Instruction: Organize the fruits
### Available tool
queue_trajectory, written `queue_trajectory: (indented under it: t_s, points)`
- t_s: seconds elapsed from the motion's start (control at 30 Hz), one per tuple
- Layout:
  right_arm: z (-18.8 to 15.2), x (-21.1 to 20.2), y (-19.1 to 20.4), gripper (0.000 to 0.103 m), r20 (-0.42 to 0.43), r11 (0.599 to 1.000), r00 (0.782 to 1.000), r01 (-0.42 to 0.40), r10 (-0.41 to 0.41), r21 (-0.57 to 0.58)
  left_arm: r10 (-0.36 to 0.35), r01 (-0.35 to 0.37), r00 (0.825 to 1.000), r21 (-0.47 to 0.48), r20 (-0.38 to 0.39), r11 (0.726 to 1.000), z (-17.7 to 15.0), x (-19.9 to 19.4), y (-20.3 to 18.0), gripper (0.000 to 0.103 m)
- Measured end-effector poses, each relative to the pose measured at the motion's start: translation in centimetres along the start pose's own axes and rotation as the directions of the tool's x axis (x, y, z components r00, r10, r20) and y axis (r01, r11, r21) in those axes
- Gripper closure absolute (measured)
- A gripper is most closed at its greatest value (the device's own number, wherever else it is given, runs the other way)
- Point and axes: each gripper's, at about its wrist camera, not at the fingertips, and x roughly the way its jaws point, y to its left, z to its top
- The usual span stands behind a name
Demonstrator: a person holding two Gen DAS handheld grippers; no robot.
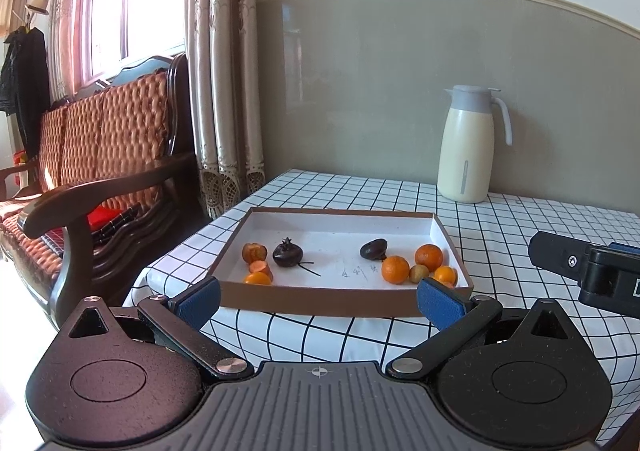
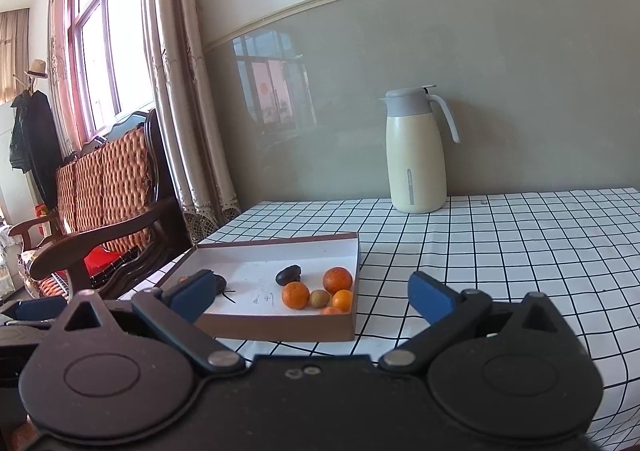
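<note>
A shallow brown cardboard tray (image 1: 320,297) with a white floor sits on the checked tablecloth. At its left lie orange fruit pieces (image 1: 255,252) and a dark mangosteen (image 1: 287,253). At its right lie a second dark fruit (image 1: 373,249), several oranges (image 1: 395,269) and a small greenish fruit (image 1: 418,273). My left gripper (image 1: 318,297) is open and empty, just short of the tray's near wall. My right gripper (image 2: 310,293) is open and empty, near the tray's (image 2: 280,327) right corner, with the oranges (image 2: 296,295) ahead. It also shows at the right edge of the left wrist view (image 1: 592,271).
A cream thermos jug (image 1: 466,147) stands at the back of the table by the wall, also in the right wrist view (image 2: 416,155). A wooden sofa (image 1: 92,179) with an orange cushion stands left of the table, with curtains (image 1: 224,71) behind.
</note>
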Motion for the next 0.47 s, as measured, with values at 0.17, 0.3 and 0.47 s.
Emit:
queue_trajectory:
  t_s: [0.17,0.3,0.47]
  points:
    - [-0.01,0.10,-0.01,0.006,0.006,1.000,1.000,0.025,-0.025,-0.003,-0.002,0.002,1.000,-0.003,-0.011,1.000,-0.02,0.41,0.02,0.000]
    - [-0.01,0.22,0.05,0.006,0.012,1.000,0.999,0.031,-0.031,-0.001,-0.028,0.028,1.000,-0.026,0.002,0.999,-0.17,0.53,0.32,0.000]
    - [0.04,0.34,-0.02,0.006,0.018,1.000,0.999,0.030,-0.030,0.001,-0.032,0.032,0.999,-0.033,0.000,0.999,-0.31,0.90,0.36,0.000]
